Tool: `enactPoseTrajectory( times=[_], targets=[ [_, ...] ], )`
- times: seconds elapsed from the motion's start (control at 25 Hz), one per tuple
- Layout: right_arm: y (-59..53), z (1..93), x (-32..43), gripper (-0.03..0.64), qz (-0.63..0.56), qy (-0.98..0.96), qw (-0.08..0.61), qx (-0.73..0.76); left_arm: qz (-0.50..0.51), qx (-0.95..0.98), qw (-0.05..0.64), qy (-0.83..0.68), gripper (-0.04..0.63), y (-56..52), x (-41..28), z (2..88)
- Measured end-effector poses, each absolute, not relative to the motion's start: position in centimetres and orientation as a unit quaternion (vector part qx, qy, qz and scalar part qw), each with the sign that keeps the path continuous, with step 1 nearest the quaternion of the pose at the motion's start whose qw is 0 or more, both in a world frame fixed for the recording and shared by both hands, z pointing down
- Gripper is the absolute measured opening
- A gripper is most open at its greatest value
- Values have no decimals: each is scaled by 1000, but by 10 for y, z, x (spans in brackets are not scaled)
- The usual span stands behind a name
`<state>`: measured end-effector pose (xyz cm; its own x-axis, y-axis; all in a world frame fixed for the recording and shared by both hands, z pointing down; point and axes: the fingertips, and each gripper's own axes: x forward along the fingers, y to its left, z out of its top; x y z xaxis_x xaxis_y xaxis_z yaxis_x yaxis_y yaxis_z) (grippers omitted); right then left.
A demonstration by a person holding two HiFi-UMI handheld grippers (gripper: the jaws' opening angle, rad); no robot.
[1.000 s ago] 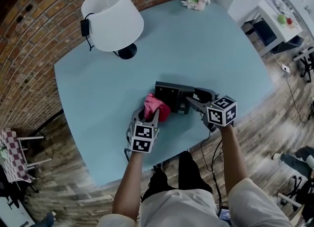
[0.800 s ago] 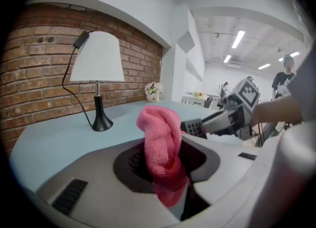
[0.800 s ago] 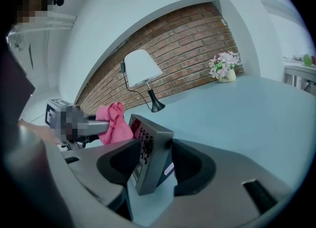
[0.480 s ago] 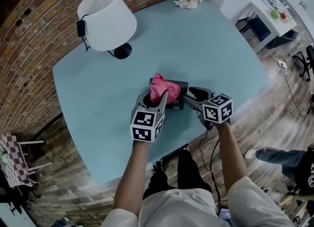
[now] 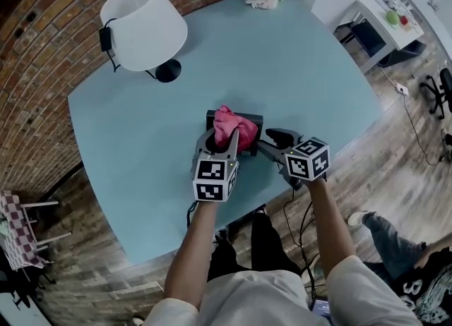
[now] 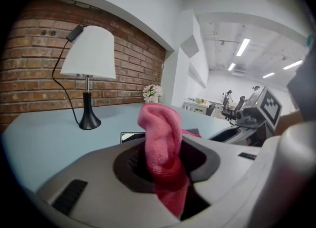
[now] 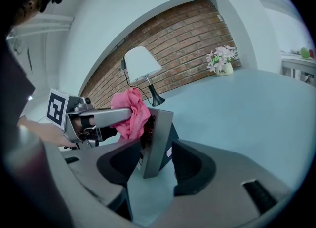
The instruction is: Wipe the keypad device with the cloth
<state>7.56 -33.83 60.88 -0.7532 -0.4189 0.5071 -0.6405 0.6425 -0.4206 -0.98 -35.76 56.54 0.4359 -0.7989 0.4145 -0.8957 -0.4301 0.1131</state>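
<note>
My left tool (image 6: 165,175) is clamped on the pink cloth (image 5: 233,125), holding it against the keyed face of the keypad device (image 7: 157,140). My right tool (image 7: 159,168) grips that device by one end, tilted, over the blue table (image 5: 304,70).

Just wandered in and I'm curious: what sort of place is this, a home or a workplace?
Likely an open office or lab with a homely corner: a red brick wall, a pale blue table bearing a white-shaded lamp, and beyond them a white desk under ceiling strip lights.
</note>
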Motion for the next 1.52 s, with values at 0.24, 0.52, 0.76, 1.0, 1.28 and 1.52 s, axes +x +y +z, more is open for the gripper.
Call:
enactPoseTrajectory(
  times=[0.24, 0.52, 0.76, 1.0, 1.28, 1.52],
  targets=[
    [-338, 614, 74, 221, 305, -885, 180, 302, 157, 833, 169, -503, 152, -346, -10, 578],
    [-336, 618, 72, 221, 310, -884, 180, 301, 169, 832, 192, -492, 152, -332, -9, 596],
    [-333, 621, 72, 221, 314, -881, 180, 304, 175, 833, 206, -483, 152, -323, -9, 605],
    [-333, 621, 79, 221, 316, -876, 176, 318, 181, 830, 223, -478, 151, -311, -10, 618],
    [-332, 617, 84, 221, 314, -873, 169, 333, 191, 827, 241, -471, 152, -299, -12, 632],
    [-332, 609, 89, 221, 314, -870, 158, 347, 197, 828, 242, -466, 150, -295, -14, 627]
  ],
)
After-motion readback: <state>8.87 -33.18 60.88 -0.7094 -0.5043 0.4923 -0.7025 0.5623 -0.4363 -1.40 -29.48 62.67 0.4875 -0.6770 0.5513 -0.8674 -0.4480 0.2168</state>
